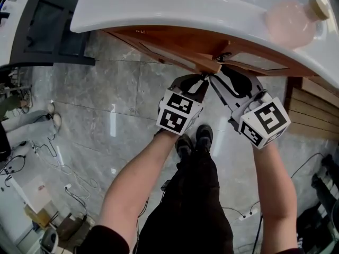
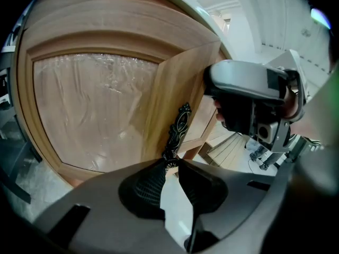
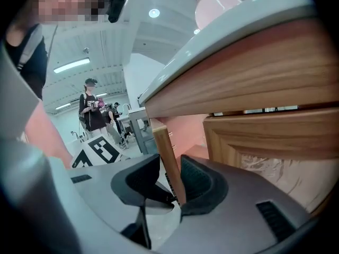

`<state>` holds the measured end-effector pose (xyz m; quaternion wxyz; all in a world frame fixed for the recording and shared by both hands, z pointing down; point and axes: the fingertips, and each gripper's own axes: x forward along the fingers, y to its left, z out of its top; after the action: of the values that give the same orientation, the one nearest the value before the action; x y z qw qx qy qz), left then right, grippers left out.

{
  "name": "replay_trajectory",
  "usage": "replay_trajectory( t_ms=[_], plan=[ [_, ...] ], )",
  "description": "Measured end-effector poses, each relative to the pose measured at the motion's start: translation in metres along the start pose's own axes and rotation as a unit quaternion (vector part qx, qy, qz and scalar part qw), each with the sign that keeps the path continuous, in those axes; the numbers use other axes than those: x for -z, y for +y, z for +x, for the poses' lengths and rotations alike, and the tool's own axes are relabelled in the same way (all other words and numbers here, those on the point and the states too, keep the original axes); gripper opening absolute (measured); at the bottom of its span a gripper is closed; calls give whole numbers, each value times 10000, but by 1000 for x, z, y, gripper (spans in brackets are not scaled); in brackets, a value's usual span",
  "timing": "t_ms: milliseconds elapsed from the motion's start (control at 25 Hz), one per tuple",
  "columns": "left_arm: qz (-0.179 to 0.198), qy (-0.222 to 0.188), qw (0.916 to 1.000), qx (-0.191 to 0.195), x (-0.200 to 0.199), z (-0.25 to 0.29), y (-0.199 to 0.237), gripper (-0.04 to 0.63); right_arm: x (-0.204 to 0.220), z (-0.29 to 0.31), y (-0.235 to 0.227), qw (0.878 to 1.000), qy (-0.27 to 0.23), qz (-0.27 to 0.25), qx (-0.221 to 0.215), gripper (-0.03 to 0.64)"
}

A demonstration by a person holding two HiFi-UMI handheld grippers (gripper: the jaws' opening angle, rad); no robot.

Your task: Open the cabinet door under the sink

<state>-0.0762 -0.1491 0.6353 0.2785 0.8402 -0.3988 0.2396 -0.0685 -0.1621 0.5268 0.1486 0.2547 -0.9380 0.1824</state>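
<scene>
The wooden cabinet door (image 2: 95, 105) under the white sink (image 1: 159, 9) stands partly open. My left gripper (image 2: 170, 164) is shut on the lower end of the door's black ornate handle (image 2: 179, 126). In the head view the left gripper (image 1: 204, 80) and the right gripper (image 1: 215, 79) meet at the door's free edge (image 1: 209, 65). My right gripper (image 3: 170, 181) straddles that door edge (image 3: 167, 152) with its jaws open. One pad lies against the wood and a gap shows on the other side. The right gripper (image 2: 214, 97) also shows beside the door in the left gripper view.
A pink bottle (image 1: 291, 20) stands on the sink's right rim. The neighbouring door panel (image 3: 275, 142) is to the right. Wooden slats (image 1: 312, 110) lie on the floor at right, a dark stand (image 1: 47, 30) at left, cables (image 1: 42, 152) on the grey tiles. People (image 3: 91, 107) stand far behind.
</scene>
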Motion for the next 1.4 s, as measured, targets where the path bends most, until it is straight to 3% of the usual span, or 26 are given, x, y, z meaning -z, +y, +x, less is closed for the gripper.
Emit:
replay_trajectory(
  t_ms=[400, 720, 1040, 1280, 1400],
  plan=[
    [147, -35, 9998, 95, 9, -13, 4, 87, -2, 15, 21, 9997, 22, -145, -187, 121],
    [281, 13, 9995, 157, 46, -55, 0, 92, 15, 11, 79, 9973, 415, -262, -552, 122],
    [260, 34, 9986, -464, 80, -94, 8, 94, 30, 14, 126, 9896, 686, -252, -1240, 123],
    [502, 113, 9943, -931, 107, -132, 19, 87, 38, 25, 165, 9838, 864, -297, -1542, 123],
    [333, 51, 9933, -1103, 116, -150, 26, 87, 40, 33, 185, 9795, 980, -383, -1720, 121]
  ],
)
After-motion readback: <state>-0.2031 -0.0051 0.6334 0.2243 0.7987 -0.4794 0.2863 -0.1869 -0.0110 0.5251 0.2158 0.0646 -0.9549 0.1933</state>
